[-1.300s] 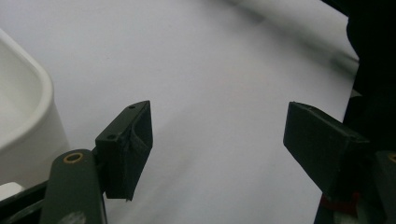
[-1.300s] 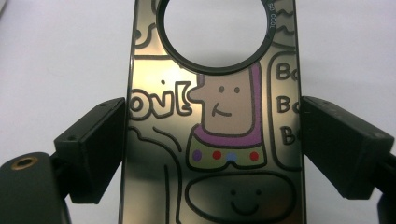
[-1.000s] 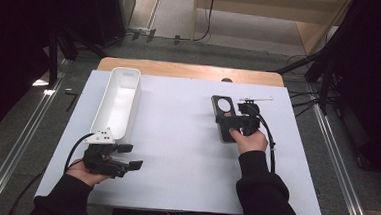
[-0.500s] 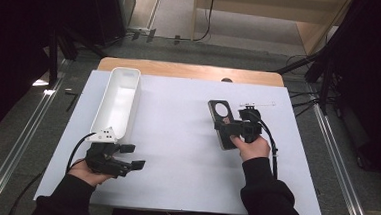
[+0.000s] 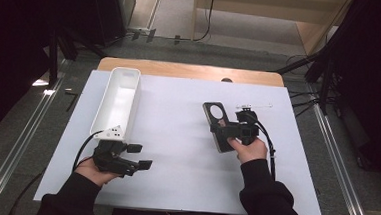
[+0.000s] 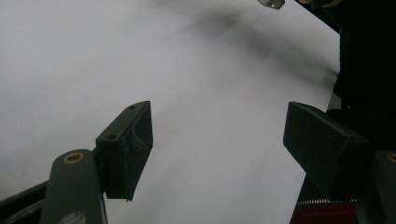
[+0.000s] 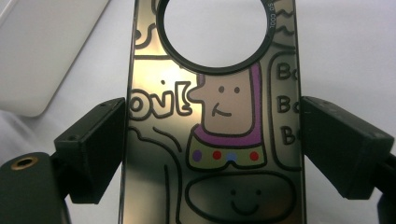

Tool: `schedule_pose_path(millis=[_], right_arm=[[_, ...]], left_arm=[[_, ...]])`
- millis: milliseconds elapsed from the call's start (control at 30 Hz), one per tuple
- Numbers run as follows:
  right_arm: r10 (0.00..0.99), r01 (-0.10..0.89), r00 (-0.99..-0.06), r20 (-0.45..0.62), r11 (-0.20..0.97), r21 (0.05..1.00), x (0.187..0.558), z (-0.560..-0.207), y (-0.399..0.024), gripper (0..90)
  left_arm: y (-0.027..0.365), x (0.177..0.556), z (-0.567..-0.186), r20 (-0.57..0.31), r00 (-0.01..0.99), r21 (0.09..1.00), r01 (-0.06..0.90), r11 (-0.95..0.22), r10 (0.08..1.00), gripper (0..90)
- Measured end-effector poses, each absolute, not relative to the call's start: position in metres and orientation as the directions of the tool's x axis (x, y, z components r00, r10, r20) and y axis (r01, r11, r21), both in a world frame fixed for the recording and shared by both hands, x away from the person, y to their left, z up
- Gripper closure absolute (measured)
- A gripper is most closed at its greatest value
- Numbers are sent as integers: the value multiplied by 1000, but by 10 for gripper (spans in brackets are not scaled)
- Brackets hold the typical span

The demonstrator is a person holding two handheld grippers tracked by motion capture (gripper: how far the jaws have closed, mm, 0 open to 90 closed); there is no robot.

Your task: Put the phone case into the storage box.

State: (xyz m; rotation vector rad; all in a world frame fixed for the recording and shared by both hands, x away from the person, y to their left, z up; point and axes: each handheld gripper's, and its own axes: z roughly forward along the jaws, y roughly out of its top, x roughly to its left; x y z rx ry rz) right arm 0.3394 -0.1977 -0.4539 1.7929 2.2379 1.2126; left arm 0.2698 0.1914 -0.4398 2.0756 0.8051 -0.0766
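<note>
- Clamping the case [image 7: 224, 140] across its two long edges with the right gripper [image 7: 212, 144] (pads against both sides, below the round hole).
- Keeping the case right of centre over the white sheet [image 5: 176, 136], hole end pointing away from the person.
- Holding the left gripper [image 6: 219, 140] with jaws wide apart and empty, low over the sheet at the near end of the tray [image 5: 119, 100].
- Expect a light, thin shell with a glossy, printed face: probably slippery on the flat and springy under side pressure.
- Grip on the edges, mid-length, well clear of the hole, where the rim looks narrowest and likeliest to bend.
- Squeeze no harder than needed; too much pressure may bow the shell and pop it out of the jaws.
- Note open sheet between case and tray for moving leftward.
- Mind the thin rod [image 5: 253, 106] just beyond the right gripper, and the right edge of the sheet nearby.
- Avoid the tray wall when bringing the two grippers together.
</note>
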Motion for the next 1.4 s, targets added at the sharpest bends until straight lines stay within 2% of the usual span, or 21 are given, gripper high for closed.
schedule_pose_path(millis=[367, 800, 1400], right_arm=[[819, 814, -371, 438, 60, 578, 333, -457, -187, 107], [805, 819, -369, 465, 45, 573, 329, -460, -182, 107], [800, 817, -378, 466, 52, 574, 329, -462, -175, 107]], left_arm=[[179, 278, -436, -350, 778, 711, 583, -393, 521, 242], [167, 287, -431, -338, 770, 706, 588, -395, 541, 241], [149, 304, -420, -368, 759, 701, 606, -375, 537, 241]])
